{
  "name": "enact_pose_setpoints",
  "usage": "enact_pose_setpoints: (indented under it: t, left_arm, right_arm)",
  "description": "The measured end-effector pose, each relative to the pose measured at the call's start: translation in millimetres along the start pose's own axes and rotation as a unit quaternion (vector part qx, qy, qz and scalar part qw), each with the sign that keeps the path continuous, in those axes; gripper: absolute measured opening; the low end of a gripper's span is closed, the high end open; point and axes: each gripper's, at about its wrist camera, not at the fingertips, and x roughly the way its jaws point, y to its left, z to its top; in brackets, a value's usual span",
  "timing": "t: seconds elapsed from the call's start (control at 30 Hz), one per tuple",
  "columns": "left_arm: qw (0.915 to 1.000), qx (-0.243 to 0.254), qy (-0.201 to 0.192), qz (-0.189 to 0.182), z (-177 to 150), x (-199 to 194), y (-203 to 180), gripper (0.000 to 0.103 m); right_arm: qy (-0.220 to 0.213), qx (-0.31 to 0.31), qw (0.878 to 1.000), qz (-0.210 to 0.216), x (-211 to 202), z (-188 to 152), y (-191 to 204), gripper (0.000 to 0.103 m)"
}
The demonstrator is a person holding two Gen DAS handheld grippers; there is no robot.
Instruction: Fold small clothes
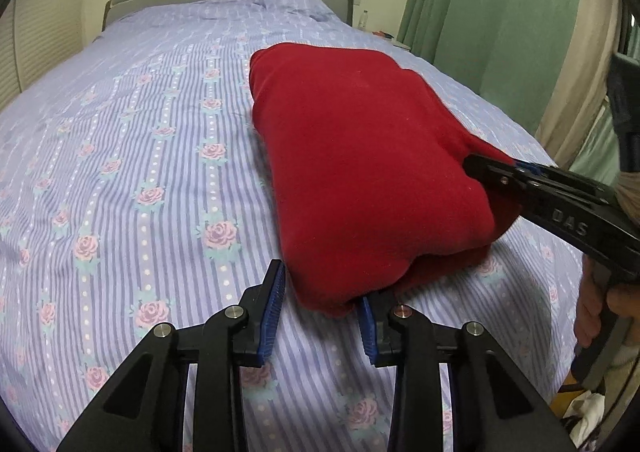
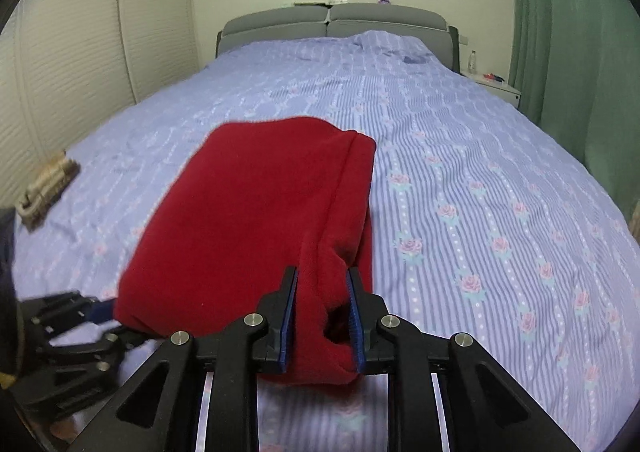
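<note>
A red fleece garment (image 1: 360, 156) lies folded in a thick bundle on the bed; it also shows in the right wrist view (image 2: 248, 220). My left gripper (image 1: 324, 308) is open at the bundle's near left corner, its jaws wide apart, the cloth edge just over the right finger. My right gripper (image 2: 322, 312) is shut on the garment's near right corner, with thick cloth pinched between its blue pads. The right gripper also shows in the left wrist view (image 1: 516, 172), and the left gripper in the right wrist view (image 2: 100, 316).
The bed (image 1: 120, 172) has a lilac striped cover with roses and a grey headboard (image 2: 332, 24). A beige folded item (image 2: 46, 188) lies at the bed's left edge. A white nightstand (image 2: 496, 86) with a bottle and green curtains (image 2: 580, 52) are on the right.
</note>
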Motion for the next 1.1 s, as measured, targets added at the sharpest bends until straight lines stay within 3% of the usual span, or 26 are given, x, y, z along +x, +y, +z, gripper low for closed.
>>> enact_pose_setpoints:
  t: [0.17,0.33,0.47,0.57,0.67,0.8,0.9,1.0,1.1]
  left_arm:
    - [1.0000,-0.002,0.008,-0.003,-0.3,6.0,3.0,0.035]
    - [0.9996,-0.008,0.024,-0.016,-2.4,11.9,9.1,0.038]
    - [0.9990,0.031,0.032,-0.010,0.4,7.3,4.5,0.042]
    - [0.9960,0.084,0.025,-0.017,-0.9,-16.7,-4.6,0.042]
    - [0.9939,0.103,-0.027,-0.029,3.8,-52.1,-2.3,0.042]
    - [0.9906,0.119,-0.045,-0.052,25.5,-61.4,4.8,0.031]
    - [0.9870,0.138,-0.039,-0.072,37.8,-52.6,-1.9,0.024]
    - [0.9830,0.159,-0.009,-0.091,43.2,-32.0,-15.0,0.018]
    - [0.9820,0.164,-0.006,-0.092,41.6,-24.7,-18.6,0.018]
  right_arm:
    - [0.012,-0.034,0.999,-0.006,16.5,5.8,0.6,0.021]
    - [0.017,0.029,0.999,0.023,31.0,-12.0,-18.7,0.022]
    - [0.015,0.039,0.999,0.016,30.4,-12.0,-18.5,0.022]
    - [0.011,0.027,0.999,-0.014,26.3,-13.2,-9.5,0.026]
    - [0.004,0.025,0.999,-0.038,20.5,-14.5,-6.5,0.034]
    - [-0.008,0.045,0.998,-0.045,13.4,-18.8,-8.8,0.042]
    - [-0.017,0.055,0.996,-0.063,8.8,-19.8,-10.7,0.059]
    - [-0.019,0.060,0.996,-0.066,5.6,-19.2,-13.2,0.061]
    - [-0.014,0.065,0.996,-0.067,5.5,-18.9,-17.4,0.064]
